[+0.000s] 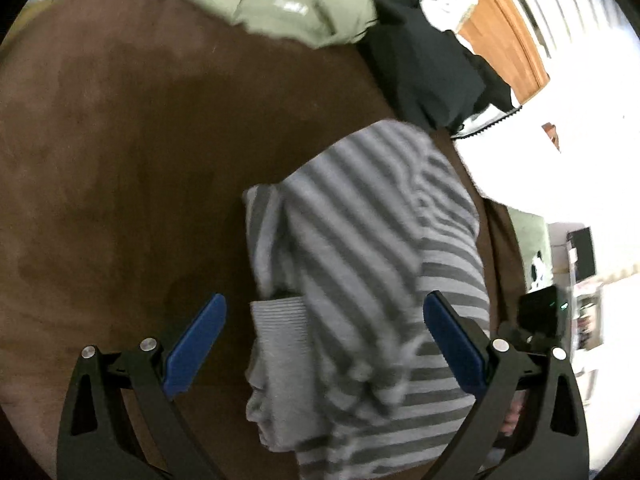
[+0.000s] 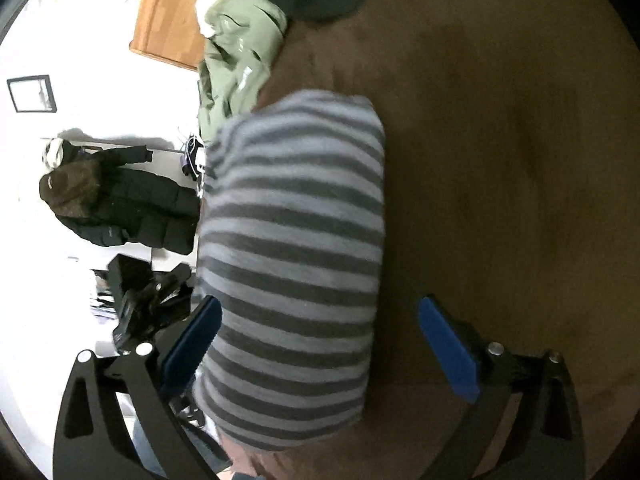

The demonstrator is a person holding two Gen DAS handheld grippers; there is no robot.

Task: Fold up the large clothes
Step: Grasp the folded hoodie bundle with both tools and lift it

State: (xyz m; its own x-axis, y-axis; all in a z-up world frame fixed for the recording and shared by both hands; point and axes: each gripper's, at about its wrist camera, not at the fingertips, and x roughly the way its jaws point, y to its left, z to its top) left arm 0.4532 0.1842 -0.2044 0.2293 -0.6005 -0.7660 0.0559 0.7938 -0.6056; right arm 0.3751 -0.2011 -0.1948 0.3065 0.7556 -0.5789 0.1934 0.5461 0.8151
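A grey striped sweater (image 1: pixel 360 272) lies folded in a compact bundle on the brown surface (image 1: pixel 120 160), with a ribbed cuff (image 1: pixel 280 324) showing at its left side. My left gripper (image 1: pixel 324 340) is open just above it, blue pads (image 1: pixel 196 344) on either side, touching nothing. In the right wrist view the same sweater (image 2: pixel 292 264) lies as a neat striped block near the edge of the brown surface (image 2: pixel 500 160). My right gripper (image 2: pixel 320 344) is open over its near end, holding nothing.
A green garment (image 1: pixel 280 0) and a black garment (image 1: pixel 432 76) are piled at the far end of the surface. A black jacket (image 2: pixel 120 208) hangs on the white wall beyond the edge. The other gripper's body (image 2: pixel 144 304) shows at the left.
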